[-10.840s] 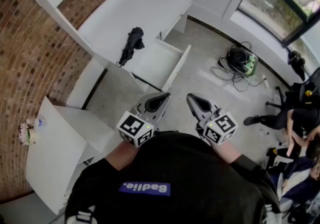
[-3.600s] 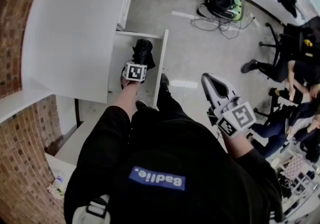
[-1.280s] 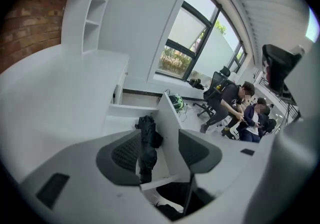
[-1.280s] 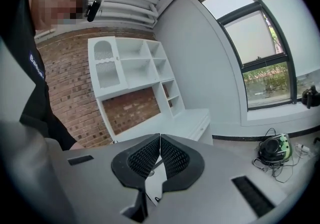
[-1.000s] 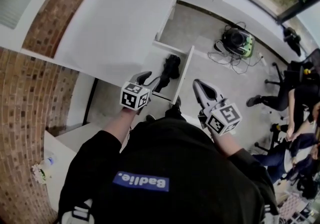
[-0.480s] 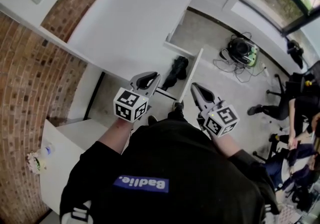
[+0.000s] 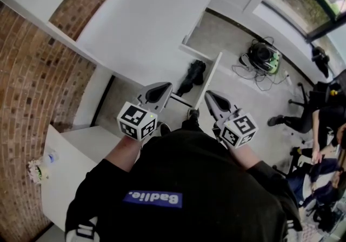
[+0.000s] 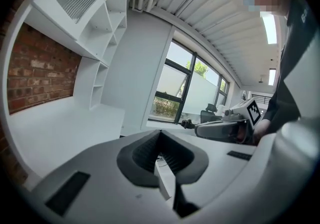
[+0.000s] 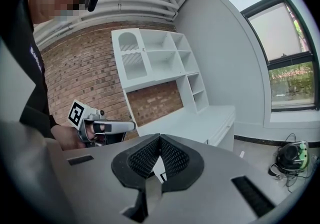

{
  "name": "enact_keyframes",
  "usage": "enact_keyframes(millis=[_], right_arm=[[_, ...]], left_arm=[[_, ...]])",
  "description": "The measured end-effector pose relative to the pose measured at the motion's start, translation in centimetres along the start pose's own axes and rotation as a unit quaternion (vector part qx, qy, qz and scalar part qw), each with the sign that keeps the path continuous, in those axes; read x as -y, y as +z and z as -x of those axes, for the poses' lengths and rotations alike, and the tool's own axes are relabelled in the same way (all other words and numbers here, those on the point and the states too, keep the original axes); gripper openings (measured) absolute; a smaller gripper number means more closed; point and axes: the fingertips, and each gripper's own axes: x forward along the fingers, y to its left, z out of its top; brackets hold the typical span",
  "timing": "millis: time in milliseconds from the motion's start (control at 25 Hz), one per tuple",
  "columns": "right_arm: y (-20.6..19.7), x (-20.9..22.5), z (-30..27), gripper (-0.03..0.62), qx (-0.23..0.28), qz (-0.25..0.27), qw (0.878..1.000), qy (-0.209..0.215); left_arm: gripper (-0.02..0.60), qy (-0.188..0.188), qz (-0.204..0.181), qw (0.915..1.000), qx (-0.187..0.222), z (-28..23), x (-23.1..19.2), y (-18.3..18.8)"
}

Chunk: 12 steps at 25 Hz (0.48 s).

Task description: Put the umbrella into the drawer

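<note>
The folded black umbrella (image 7: pixel 192 76) lies lengthwise inside the open white drawer (image 7: pixel 209 77).

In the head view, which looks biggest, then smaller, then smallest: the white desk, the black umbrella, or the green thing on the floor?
1. white desk: biggest by far.
2 and 3. black umbrella and green thing: about alike, the umbrella longer and thinner, so I won't rank them.

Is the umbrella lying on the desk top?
No, the black umbrella lies inside the open drawer, below the white desk top.
</note>
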Motion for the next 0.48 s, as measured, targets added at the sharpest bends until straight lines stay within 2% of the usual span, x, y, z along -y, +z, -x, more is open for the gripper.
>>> enact_keyframes(millis=[480], right_arm=[[0.15,-0.11,-0.09,0.029,-0.002,0.003,1.0,0.008]], left_arm=[[0.002,-0.006,0.003,1.0,-0.001,-0.57,0.26,-0.04]])
